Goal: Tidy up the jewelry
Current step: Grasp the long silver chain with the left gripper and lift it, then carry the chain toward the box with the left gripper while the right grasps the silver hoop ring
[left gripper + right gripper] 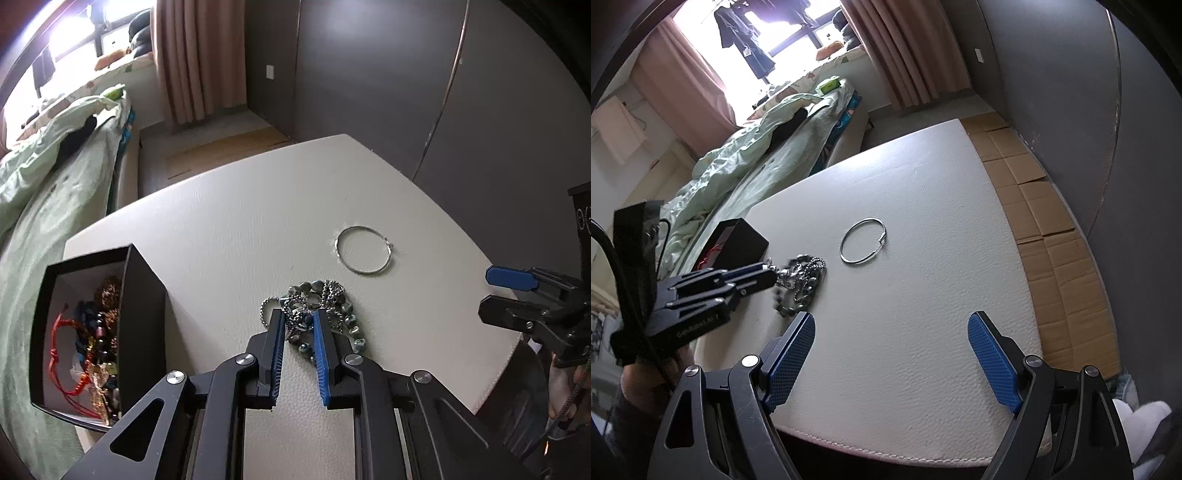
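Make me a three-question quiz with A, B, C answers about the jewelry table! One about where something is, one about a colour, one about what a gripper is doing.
1. Where does the silver ring lie?
A. in the black box
B. bare on the white table
C. on the bed

2. What colour are the gripper pads?
A. blue
B. red
C. yellow

3. How is the right gripper?
A. shut on the ring
B. shut on a bead
C. open and empty

Answers:
1 B, the ring sits alone on the white table, apart from the black box.
2 A, both views show blue pads.
3 C, its jaws stand wide with only table between them.
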`<state>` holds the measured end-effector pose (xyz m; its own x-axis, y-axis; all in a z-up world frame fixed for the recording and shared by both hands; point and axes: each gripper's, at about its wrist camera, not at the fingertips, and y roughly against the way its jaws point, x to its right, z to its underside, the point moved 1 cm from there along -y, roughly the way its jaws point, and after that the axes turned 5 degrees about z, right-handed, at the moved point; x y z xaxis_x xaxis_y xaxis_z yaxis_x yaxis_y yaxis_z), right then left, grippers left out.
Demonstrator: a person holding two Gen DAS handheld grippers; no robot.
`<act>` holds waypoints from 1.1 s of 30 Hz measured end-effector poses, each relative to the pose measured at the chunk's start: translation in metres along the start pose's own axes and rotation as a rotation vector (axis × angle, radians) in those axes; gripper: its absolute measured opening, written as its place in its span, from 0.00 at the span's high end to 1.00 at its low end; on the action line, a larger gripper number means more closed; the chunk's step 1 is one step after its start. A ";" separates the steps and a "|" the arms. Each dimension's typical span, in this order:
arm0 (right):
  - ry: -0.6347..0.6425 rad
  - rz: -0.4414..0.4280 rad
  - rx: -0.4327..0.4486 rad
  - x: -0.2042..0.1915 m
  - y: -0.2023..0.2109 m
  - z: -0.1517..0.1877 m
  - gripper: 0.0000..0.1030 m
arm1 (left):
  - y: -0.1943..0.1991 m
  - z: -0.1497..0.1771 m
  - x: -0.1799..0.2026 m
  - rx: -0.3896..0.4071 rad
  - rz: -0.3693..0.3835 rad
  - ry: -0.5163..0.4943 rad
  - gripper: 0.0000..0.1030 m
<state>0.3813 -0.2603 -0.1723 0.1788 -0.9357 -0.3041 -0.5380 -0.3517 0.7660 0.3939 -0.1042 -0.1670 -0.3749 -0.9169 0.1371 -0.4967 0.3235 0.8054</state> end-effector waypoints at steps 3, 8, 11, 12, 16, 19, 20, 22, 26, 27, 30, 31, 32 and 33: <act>-0.002 0.003 -0.001 0.000 0.001 0.001 0.17 | 0.003 -0.001 -0.003 0.009 0.004 0.014 0.94; -0.007 -0.001 0.000 -0.001 0.001 0.001 0.17 | 0.020 -0.008 -0.006 0.060 0.006 0.030 0.96; -0.009 -0.010 0.001 -0.002 0.001 -0.002 0.17 | 0.031 -0.015 -0.007 0.087 0.024 0.038 0.96; -0.011 -0.014 -0.001 -0.002 -0.001 -0.003 0.17 | 0.036 -0.018 -0.008 0.098 0.025 0.044 0.96; 0.003 -0.017 -0.014 -0.005 -0.010 -0.012 0.17 | 0.054 -0.026 -0.008 0.140 0.012 0.041 0.96; 0.028 -0.014 -0.025 -0.009 -0.017 -0.018 0.24 | 0.069 -0.032 -0.010 0.170 0.007 0.045 0.98; 0.036 -0.014 -0.032 -0.012 -0.021 -0.021 0.26 | 0.074 -0.035 -0.011 0.180 0.002 0.045 0.98; 0.053 -0.005 -0.043 -0.015 -0.027 -0.026 0.26 | 0.085 -0.040 -0.012 0.204 -0.007 0.041 0.98; 0.118 0.028 -0.058 -0.028 -0.041 -0.038 0.26 | 0.102 -0.048 -0.013 0.239 -0.018 0.032 0.98; 0.142 0.048 -0.063 -0.032 -0.044 -0.041 0.26 | 0.105 -0.050 -0.013 0.247 -0.019 0.033 0.98; 0.212 0.089 -0.080 -0.042 -0.056 -0.049 0.26 | 0.115 -0.054 -0.016 0.268 -0.027 0.030 0.98; 0.230 0.099 -0.091 -0.043 -0.060 -0.051 0.26 | 0.121 -0.057 -0.016 0.278 -0.032 0.027 0.98; 0.243 0.106 -0.100 -0.044 -0.063 -0.053 0.26 | 0.124 -0.058 -0.017 0.286 -0.036 0.024 0.98; 0.257 0.114 -0.108 -0.046 -0.066 -0.055 0.26 | 0.129 -0.061 -0.018 0.295 -0.040 0.022 0.98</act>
<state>0.4541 -0.1960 -0.1778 0.3322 -0.9406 -0.0701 -0.4783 -0.2321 0.8470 0.3839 -0.0607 -0.0307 -0.3351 -0.9340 0.1235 -0.7183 0.3381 0.6081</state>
